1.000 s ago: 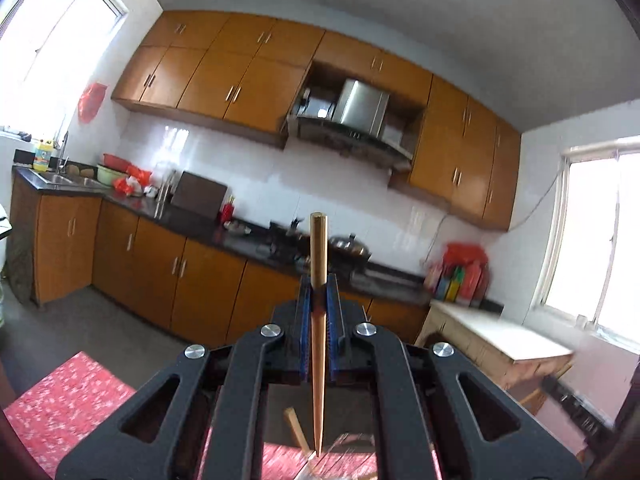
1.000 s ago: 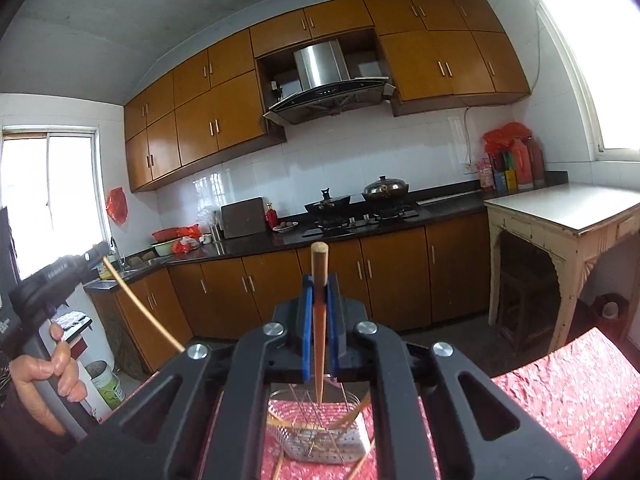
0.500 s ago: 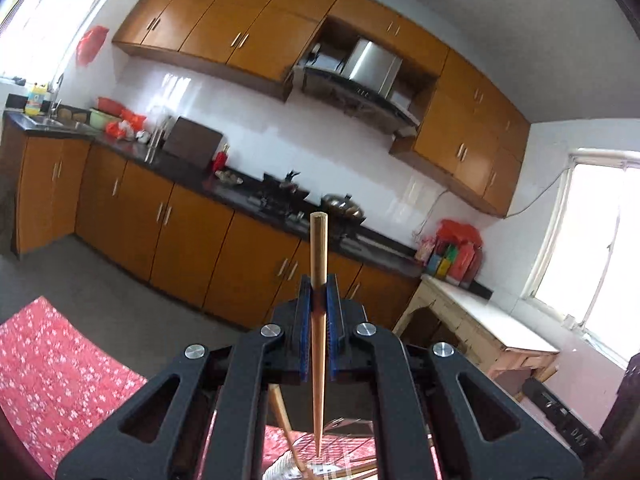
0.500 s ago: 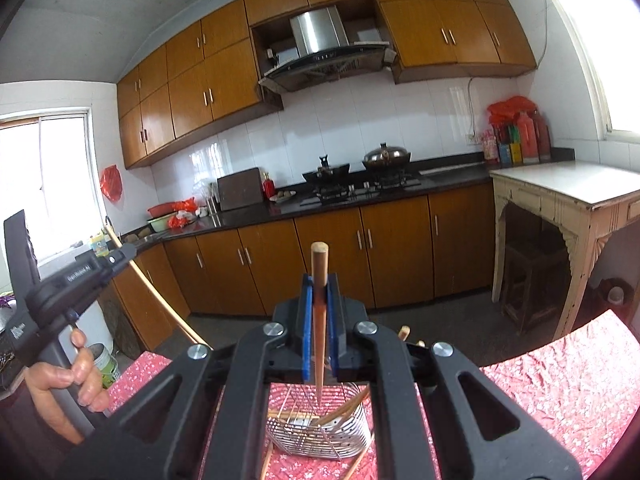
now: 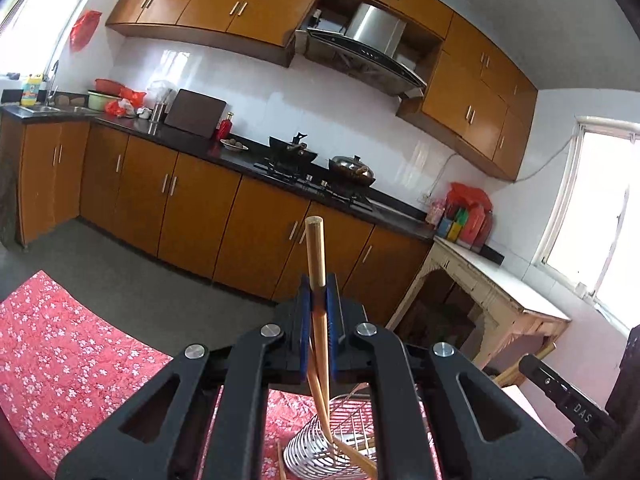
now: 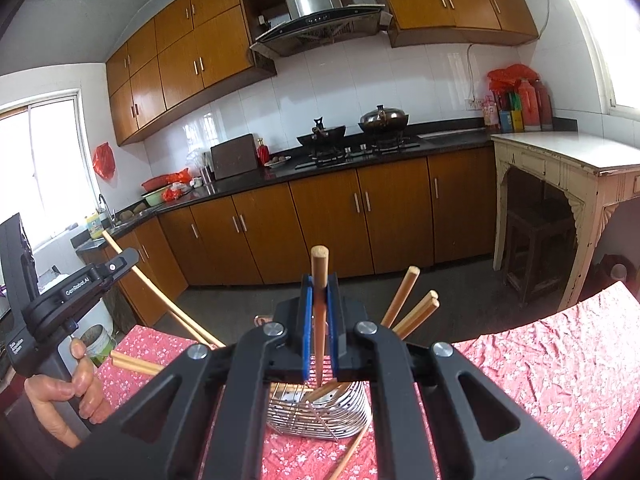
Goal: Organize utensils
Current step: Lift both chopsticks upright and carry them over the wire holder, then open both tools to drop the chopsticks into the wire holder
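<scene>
The wire basket (image 6: 320, 412) stands on the red flowered cloth (image 6: 552, 360) near the table's middle, with several chopsticks leaning out of its right side (image 6: 400, 296) and a few lying loose on the cloth to its left (image 6: 132, 362) and near side (image 6: 352, 456). The right gripper (image 6: 320, 320) pinches one chopstick (image 6: 319, 280) upright between its blue pads, its lower tip hanging just above the basket's mouth. The left gripper (image 5: 318, 320) likewise squeezes a chopstick (image 5: 316, 256), whose tip reaches down to the basket (image 5: 332, 440); from the right wrist view that gripper (image 6: 80, 280) sits to the far left, its stick slanting towards the basket. To do this well, each tip should be inside the wire rim before the pads ease apart. Releasing one at a time seems wise, as crossed sticks could jam or tip the light basket.
</scene>
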The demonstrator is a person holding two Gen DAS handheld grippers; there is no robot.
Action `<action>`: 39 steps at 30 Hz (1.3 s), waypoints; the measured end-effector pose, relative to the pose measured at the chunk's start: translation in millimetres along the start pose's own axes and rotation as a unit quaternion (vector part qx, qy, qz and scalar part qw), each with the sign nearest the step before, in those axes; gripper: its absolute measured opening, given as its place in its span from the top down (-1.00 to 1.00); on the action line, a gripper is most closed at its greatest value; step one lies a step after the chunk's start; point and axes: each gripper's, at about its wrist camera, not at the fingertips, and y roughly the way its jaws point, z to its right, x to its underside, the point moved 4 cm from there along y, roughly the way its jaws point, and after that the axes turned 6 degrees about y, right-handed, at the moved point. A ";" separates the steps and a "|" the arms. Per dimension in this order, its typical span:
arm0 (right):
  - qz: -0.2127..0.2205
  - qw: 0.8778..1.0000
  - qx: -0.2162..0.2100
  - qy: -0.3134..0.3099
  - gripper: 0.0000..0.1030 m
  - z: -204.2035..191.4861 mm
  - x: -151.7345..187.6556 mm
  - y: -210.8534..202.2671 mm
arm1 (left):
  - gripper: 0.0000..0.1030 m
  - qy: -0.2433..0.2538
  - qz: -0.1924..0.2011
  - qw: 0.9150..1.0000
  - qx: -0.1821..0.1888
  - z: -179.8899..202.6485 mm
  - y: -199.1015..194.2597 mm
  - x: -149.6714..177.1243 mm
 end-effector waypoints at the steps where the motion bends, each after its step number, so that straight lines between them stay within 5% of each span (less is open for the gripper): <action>1: -0.002 1.000 0.000 0.001 0.85 0.3 0.9 1.3 | 0.86 0.000 -0.002 1.000 0.001 1.6 2.1 0.2; 19: -0.021 0.999 0.021 0.029 0.68 18.7 8.2 12.2 | 0.85 -0.009 -0.029 1.000 -0.006 -7.2 -4.0 3.1; 25: -0.003 0.999 0.028 0.021 0.52 17.0 4.6 -1.6 | 0.47 -0.008 -0.016 1.000 -0.015 -6.8 -13.6 -4.3; 39: 0.027 0.999 0.030 -0.006 0.52 17.1 4.5 -28.8 | 0.51 0.000 0.003 1.000 -0.001 4.8 -24.5 -19.9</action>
